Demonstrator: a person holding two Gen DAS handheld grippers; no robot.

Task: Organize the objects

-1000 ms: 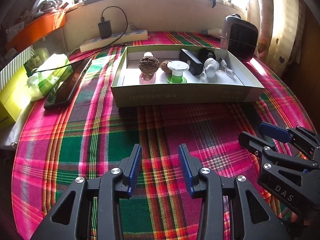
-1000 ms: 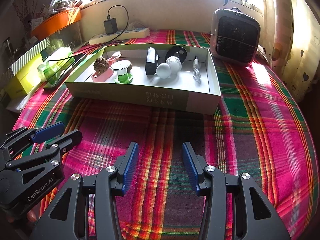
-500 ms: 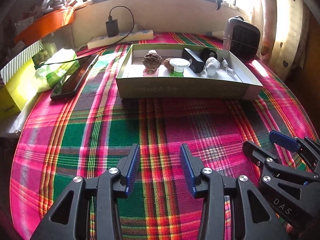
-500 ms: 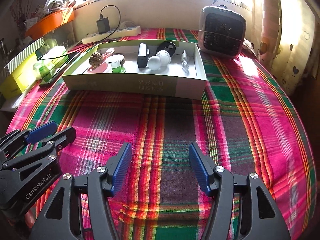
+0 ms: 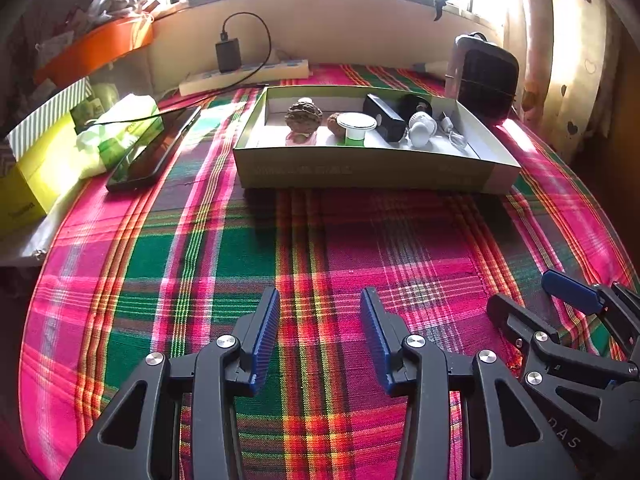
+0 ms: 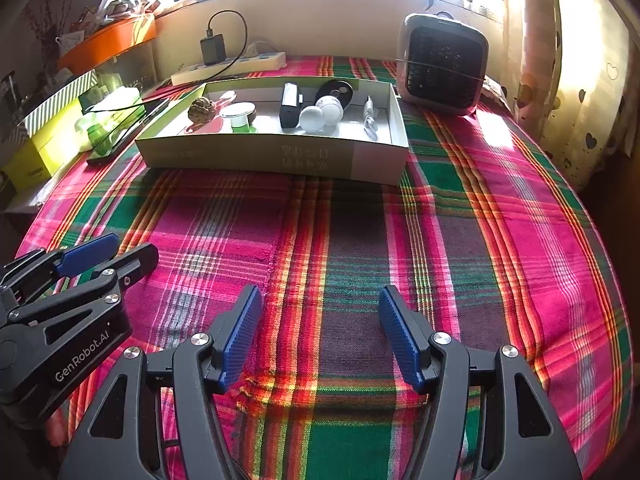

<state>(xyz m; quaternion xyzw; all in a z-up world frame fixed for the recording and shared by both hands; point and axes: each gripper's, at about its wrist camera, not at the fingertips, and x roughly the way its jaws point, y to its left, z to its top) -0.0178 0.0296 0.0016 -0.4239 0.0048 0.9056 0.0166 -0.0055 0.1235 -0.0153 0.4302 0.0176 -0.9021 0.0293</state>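
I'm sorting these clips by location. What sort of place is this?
Most likely a lived-in home room, at a table under a window. A plaid tablecloth covers the table, a heart-print curtain hangs to the right, and a small heater and a power strip with a charger stand near the wall.

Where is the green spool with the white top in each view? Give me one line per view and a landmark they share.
Left wrist view: the green spool stands inside the box, centre-left, just right of the brown walnut.
Right wrist view: the green spool is in the box's left half, right of the walnut.
Shared landmark: the black heater past the box's right end.
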